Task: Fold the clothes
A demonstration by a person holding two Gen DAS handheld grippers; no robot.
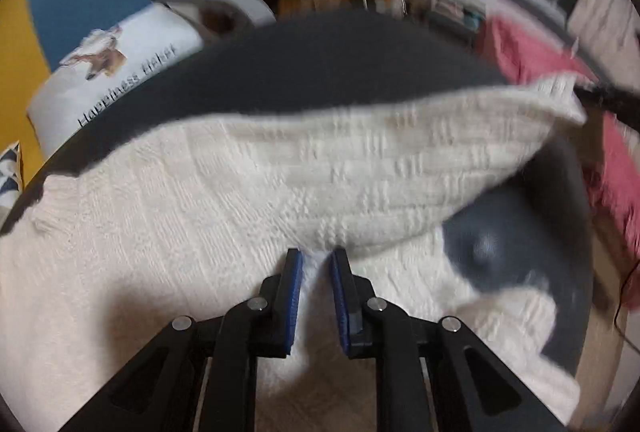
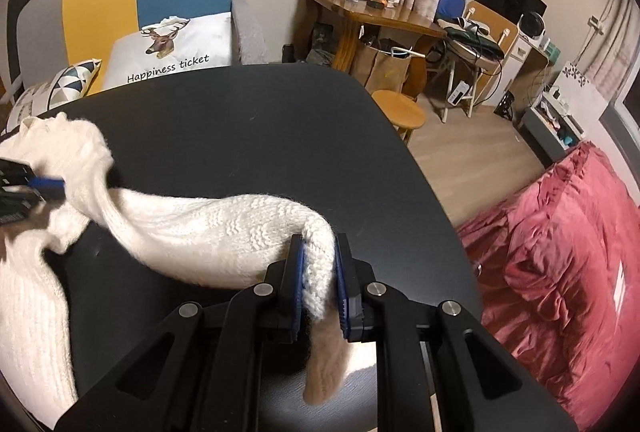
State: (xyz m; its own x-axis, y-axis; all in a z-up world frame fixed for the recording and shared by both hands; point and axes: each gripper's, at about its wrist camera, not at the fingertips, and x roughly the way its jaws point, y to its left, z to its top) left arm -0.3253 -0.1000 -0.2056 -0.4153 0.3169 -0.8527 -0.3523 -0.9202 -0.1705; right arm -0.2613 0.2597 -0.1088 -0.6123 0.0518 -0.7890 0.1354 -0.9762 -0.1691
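Note:
A cream knitted sweater (image 1: pixel 240 192) lies spread over a round black table (image 1: pixel 304 64). My left gripper (image 1: pixel 316 256) is shut on a fold of the sweater, and one sleeve stretches up and to the right from it. In the right wrist view that sleeve (image 2: pixel 224 228) hangs lifted above the black table (image 2: pixel 256 120), and my right gripper (image 2: pixel 319 242) is shut on its cuff end, which dangles below the blue pads. The left gripper (image 2: pixel 44 184) shows at the left edge, pinching the sweater near the shoulder.
Behind the table stands a sofa with a deer-print cushion (image 2: pixel 172 44) and a patterned pillow (image 2: pixel 64 84). A round wooden stool (image 2: pixel 400 112) and a cluttered wooden desk (image 2: pixel 372 16) are at the back right. A red blanket (image 2: pixel 560 256) lies to the right.

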